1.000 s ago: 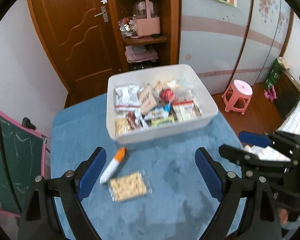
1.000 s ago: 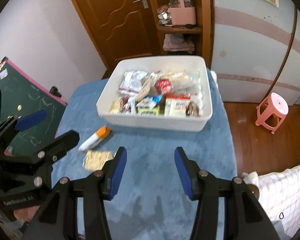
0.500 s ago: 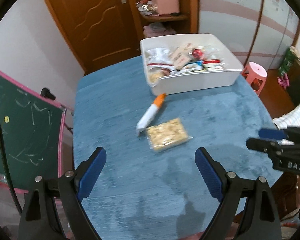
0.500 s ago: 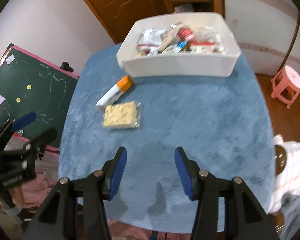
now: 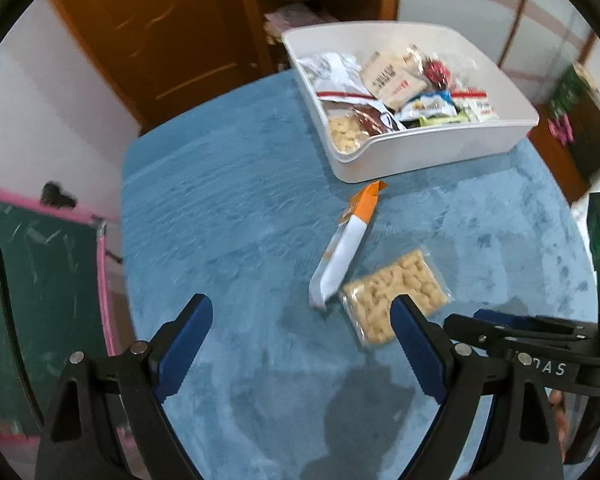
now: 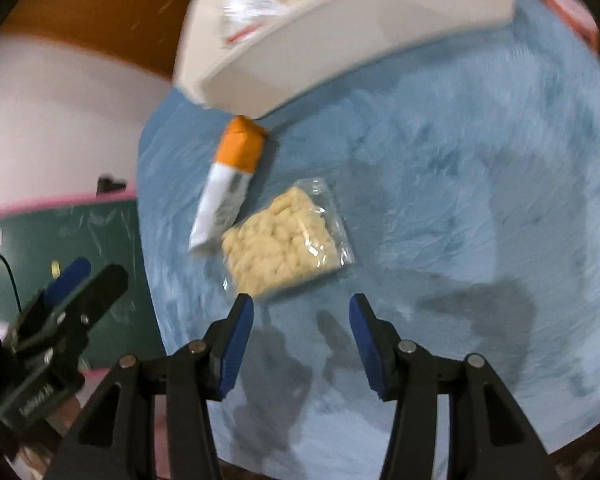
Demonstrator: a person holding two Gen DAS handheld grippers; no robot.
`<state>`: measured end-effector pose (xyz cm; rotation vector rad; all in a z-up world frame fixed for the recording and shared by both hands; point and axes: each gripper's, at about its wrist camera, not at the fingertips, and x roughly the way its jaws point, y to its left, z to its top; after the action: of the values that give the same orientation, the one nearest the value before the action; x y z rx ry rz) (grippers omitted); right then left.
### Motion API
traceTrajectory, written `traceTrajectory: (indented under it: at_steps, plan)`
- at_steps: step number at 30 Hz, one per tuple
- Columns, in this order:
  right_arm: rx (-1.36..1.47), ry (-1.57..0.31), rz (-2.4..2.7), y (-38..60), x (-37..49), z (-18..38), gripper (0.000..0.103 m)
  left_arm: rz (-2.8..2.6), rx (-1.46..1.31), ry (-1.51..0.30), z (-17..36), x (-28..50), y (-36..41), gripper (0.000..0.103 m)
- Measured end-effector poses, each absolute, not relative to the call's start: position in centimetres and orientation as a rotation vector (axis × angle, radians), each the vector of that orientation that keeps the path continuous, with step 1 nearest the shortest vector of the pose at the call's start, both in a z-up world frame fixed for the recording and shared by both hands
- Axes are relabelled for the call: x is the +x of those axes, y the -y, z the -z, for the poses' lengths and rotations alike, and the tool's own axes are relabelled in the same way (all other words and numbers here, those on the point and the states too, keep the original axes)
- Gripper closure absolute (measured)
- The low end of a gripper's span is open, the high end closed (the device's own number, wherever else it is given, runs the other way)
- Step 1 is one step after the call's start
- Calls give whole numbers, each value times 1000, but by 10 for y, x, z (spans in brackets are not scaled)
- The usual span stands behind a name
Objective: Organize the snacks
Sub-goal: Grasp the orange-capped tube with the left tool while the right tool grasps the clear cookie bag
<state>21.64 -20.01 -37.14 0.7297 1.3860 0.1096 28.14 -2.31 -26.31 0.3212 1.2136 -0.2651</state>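
A clear bag of pale puffed snacks (image 5: pixel 394 294) (image 6: pixel 286 242) lies on the blue table cover. Beside it lies a white stick pack with an orange end (image 5: pixel 346 246) (image 6: pixel 230 182). Behind both stands a white bin (image 5: pixel 428 152) (image 6: pixel 340 36) filled with several snack packs. My left gripper (image 5: pixel 302 320) hangs wide open above the cover, nothing between its fingers; the bag lies just beyond its right finger. My right gripper (image 6: pixel 302 316) is part open and empty, its tips close above the bag's near edge. Each gripper shows at the edge of the other's view.
The blue cover (image 5: pixel 228 216) ends at the table's edges. A green chalkboard with a pink frame (image 5: pixel 40 272) stands low at the left. A wooden door (image 5: pixel 172 40) and shelves are behind the bin. A person's hand shows at the right edge.
Both grippers have sunk toward the table and tipped downward. The bag and stick pack now look larger and closer, especially in the right wrist view. Neither gripper's opening has changed.
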Motion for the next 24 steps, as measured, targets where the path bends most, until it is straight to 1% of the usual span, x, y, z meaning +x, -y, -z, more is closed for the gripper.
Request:
traceTrajectory:
  at_steps: [6,7,8,10,11,12,13,15,17,21,24]
  plan:
    - [1011,-1413,-1,209,212,417,51,357,431,-1247,308,322,49,13]
    - [1038,-1406,11,210,211,420,50,373,449,-1247,314,327,52,13]
    - [1065,-1393,19,210,210,422,46,388,461,-1251,319,331,54,13]
    - [1102,-1366,33,210,207,422,39,420,474,-1264,329,339,59,16]
    - [1115,-1352,38,208,207,421,36,438,478,-1276,334,342,60,21]
    - [1122,-1343,42,207,208,420,34,452,483,-1290,339,346,61,31]
    - [1130,-1339,40,206,208,420,34,459,488,-1304,344,349,61,38]
    - [1147,-1334,32,200,212,420,34,478,465,-1350,356,356,56,74]
    - [1160,-1329,43,193,217,418,34,491,407,-1368,361,359,44,75]
    - [1125,-1335,119,182,230,411,34,492,328,-1355,356,359,13,84]
    - [1072,-1343,205,174,241,406,34,473,275,-1354,353,351,-10,87]
